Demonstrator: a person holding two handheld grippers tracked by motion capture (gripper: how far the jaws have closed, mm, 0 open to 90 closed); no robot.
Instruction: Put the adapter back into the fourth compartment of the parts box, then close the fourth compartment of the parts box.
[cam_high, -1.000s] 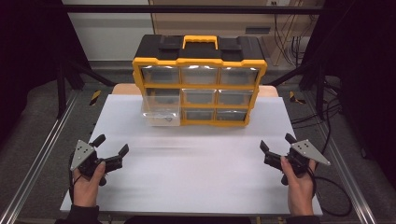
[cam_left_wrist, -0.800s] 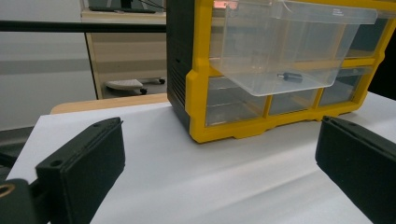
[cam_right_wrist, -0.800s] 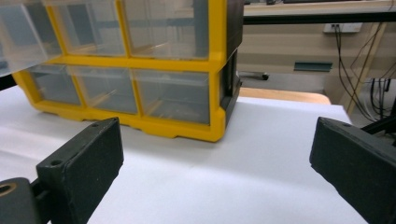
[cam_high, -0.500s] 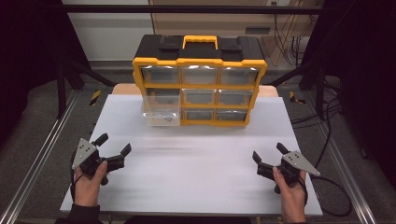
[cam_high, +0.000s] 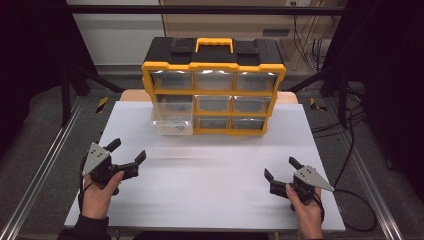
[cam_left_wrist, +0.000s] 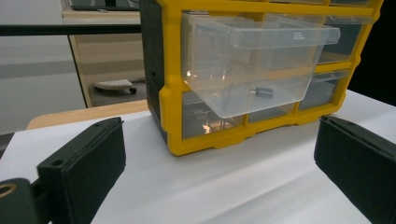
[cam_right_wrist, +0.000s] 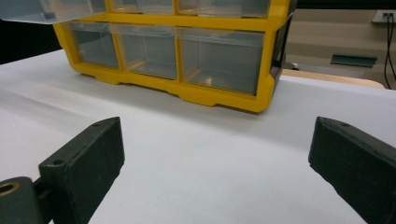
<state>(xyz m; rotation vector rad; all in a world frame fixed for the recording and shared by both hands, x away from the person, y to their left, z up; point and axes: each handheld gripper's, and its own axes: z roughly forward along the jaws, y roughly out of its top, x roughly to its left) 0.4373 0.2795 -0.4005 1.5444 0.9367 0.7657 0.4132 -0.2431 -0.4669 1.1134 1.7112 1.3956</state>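
White and flat, the tabletop (cam_high: 210, 185) stands in a dim room with dark frame rails along both sides and cables trailing on the floor at the right. At its near left corner, the left tool (cam_high: 129, 156) is held in a person's left hand (cam_high: 100, 192), its two black jaws spread wide apart with nothing between them; a grey three-cornered plate sits on top of it. Seen from the left gripper view, that tool points toward the yellow and black plastic organiser cabinet with clear drawers (cam_left_wrist: 261, 93), which stands well apart from it at the far middle of the tabletop. The cabinet's clear plastic drawer (cam_left_wrist: 254, 65) on the left column is pulled out toward the person, and a small dark cylindrical part (cam_left_wrist: 264, 92) lies on its floor. The other drawers sit flush in the yellow frame, and a yellow carry handle (cam_high: 214, 44) crowns the black lid. At the near right, the right tool (cam_high: 280, 169) rests low over the tabletop in the right hand (cam_high: 305, 210), its jaws likewise wide apart and empty, aimed at the cabinet's lower right drawers.
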